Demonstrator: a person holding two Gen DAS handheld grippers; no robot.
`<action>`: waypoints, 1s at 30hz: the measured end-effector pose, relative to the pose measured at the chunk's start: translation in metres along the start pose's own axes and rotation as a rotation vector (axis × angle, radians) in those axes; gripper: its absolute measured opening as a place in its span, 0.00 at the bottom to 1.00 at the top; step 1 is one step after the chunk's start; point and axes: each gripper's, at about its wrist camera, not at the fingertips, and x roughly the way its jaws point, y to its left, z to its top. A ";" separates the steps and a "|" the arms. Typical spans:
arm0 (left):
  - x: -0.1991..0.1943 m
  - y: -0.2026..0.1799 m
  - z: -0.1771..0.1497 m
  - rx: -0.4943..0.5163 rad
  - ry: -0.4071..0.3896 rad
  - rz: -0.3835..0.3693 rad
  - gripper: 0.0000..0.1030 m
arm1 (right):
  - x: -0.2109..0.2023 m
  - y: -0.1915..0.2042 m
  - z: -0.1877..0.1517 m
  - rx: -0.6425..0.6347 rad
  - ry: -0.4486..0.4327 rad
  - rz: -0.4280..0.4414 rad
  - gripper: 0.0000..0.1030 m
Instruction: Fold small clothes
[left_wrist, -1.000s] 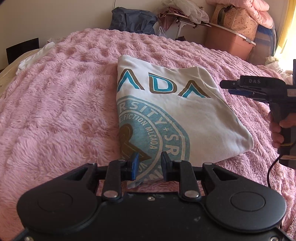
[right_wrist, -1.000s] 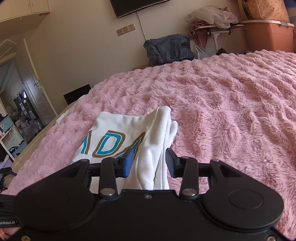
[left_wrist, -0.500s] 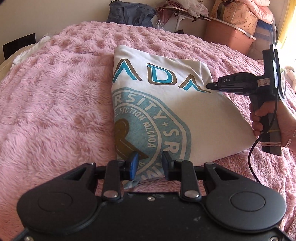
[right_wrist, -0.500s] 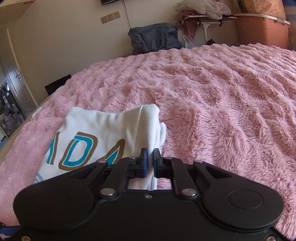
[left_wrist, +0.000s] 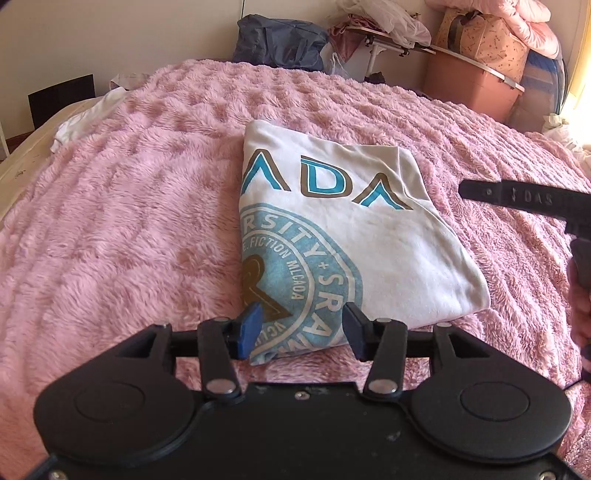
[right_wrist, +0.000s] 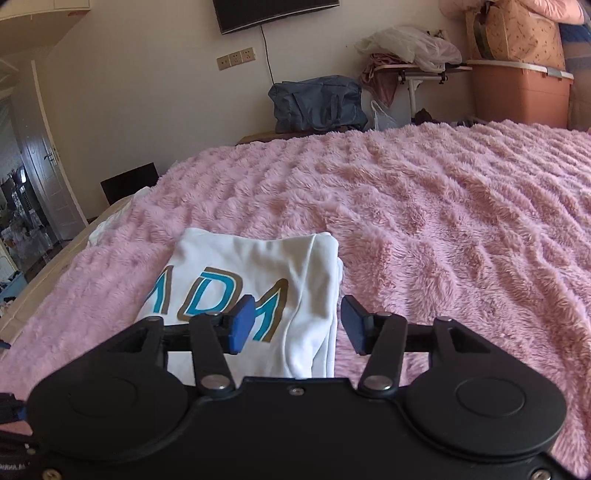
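Note:
A white T-shirt (left_wrist: 343, 240) with teal and brown lettering and a round teal print lies folded into a rectangle on the pink fluffy blanket (left_wrist: 129, 229). My left gripper (left_wrist: 301, 334) is open, its jaws over the shirt's near corner, holding nothing. My right gripper (right_wrist: 297, 325) is open over the shirt's (right_wrist: 258, 280) folded right edge, holding nothing. The right gripper also shows in the left wrist view (left_wrist: 524, 197), to the right of the shirt and apart from it.
White cloth (left_wrist: 88, 114) lies at the bed's far left edge. Beyond the bed stand a dark blue bag (right_wrist: 317, 103), a small table with clothes (right_wrist: 413, 62) and an orange storage bin (right_wrist: 521, 96). A door (right_wrist: 44, 155) is at left.
The right gripper shut on the shirt's folded edge half a second ago and has now opened and let it go. The left gripper's jaws opened wider. Both drew back slightly.

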 end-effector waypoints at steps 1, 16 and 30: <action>-0.006 -0.003 -0.001 -0.003 0.005 0.015 0.52 | -0.015 0.012 -0.006 -0.039 0.013 0.000 0.54; -0.082 -0.025 -0.043 -0.063 0.003 0.134 0.55 | -0.103 0.083 -0.074 -0.053 0.142 -0.045 0.59; -0.086 -0.026 -0.044 -0.059 0.002 0.138 0.56 | -0.113 0.094 -0.080 -0.060 0.153 -0.038 0.62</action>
